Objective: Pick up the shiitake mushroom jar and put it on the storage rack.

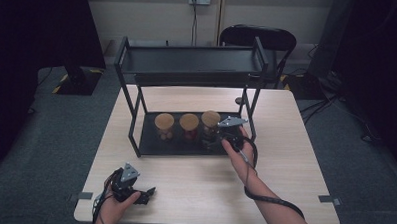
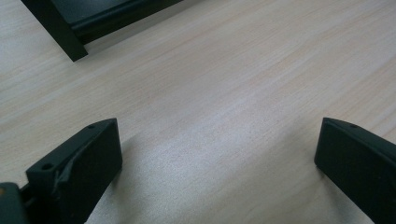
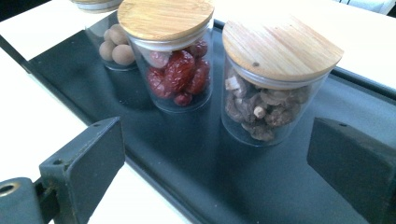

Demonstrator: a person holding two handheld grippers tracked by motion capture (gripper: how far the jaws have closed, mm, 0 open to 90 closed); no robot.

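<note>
The right gripper (image 3: 215, 163) stands with jaws spread and empty just in front of the mushroom jar (image 3: 275, 88), the rightmost of three on the black rack's (image 1: 135, 140) lower tray. It should centre on the glass below the bamboo lid (image 3: 280, 46), clear of the red-date jar (image 3: 175, 65). The left gripper (image 2: 215, 168) rests released on the table (image 2: 233, 84), well apart from the rack.

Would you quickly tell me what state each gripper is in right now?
Left gripper: jaws open, holding nothing.
Right gripper: jaws open, holding nothing, near the jar of brown pieces.
</note>
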